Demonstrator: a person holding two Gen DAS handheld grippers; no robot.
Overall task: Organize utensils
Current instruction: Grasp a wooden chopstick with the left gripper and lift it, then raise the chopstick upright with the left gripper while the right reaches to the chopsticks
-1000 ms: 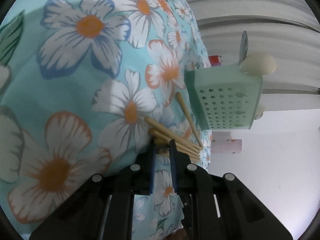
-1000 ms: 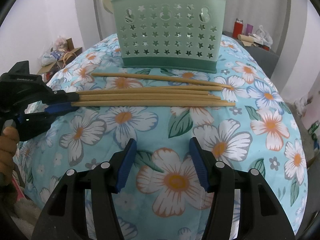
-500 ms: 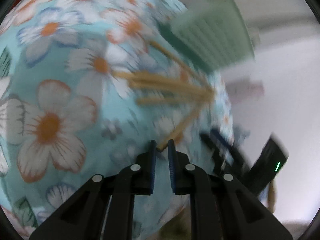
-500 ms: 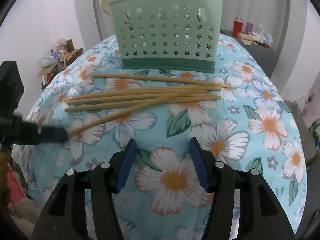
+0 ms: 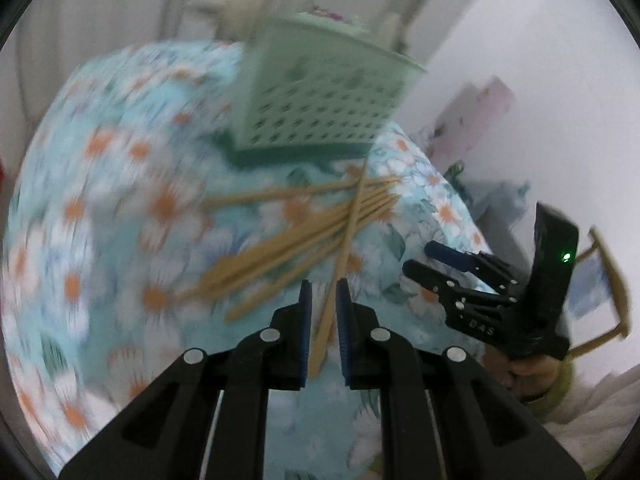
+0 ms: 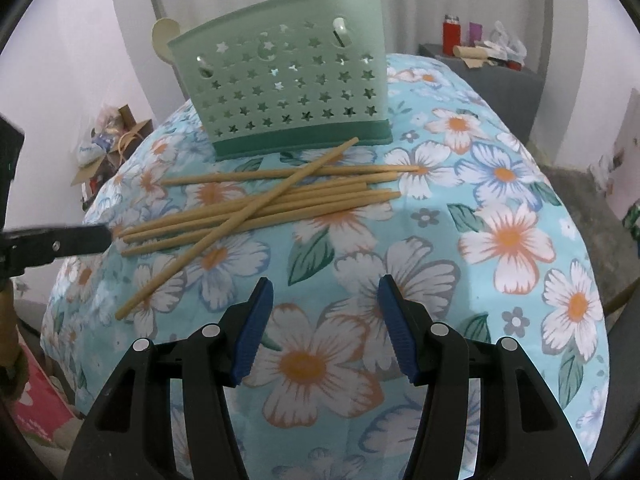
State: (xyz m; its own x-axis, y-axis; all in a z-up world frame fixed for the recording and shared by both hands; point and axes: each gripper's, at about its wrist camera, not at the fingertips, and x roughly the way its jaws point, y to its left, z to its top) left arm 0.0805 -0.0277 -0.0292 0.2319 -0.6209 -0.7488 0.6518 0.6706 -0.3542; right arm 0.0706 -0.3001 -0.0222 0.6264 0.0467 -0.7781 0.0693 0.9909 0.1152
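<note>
A mint-green star-holed basket (image 6: pixel 288 88) (image 5: pixel 320 108) stands on the flowered cloth (image 6: pixel 500 240). Several wooden chopsticks (image 6: pixel 304 200) lie in front of it. One chopstick (image 6: pixel 168 276) (image 5: pixel 348 232) lies slanted across the rest. My left gripper (image 5: pixel 322 284) is nearly shut, and this chopstick shows in the narrow slit with room either side. In the right wrist view the left gripper (image 6: pixel 80 240) hangs above the chopsticks' left ends, apart from the slanted one. My right gripper (image 6: pixel 326 284) (image 5: pixel 420 258) stands open over the cloth, holding nothing.
Cream spoon heads (image 6: pixel 164 36) stick up behind the basket. A grey cabinet (image 6: pixel 492 76) with a red bottle (image 6: pixel 451 34) stands at the back right. Boxes and bags (image 6: pixel 116 136) lie on the floor at left. The cloth falls away steeply at every side.
My left gripper rose and rolled, dragging one chopstick out of the row so it now crosses the others. That chopstick's near end now lies clear of the jaws. The right gripper shifted slightly.
</note>
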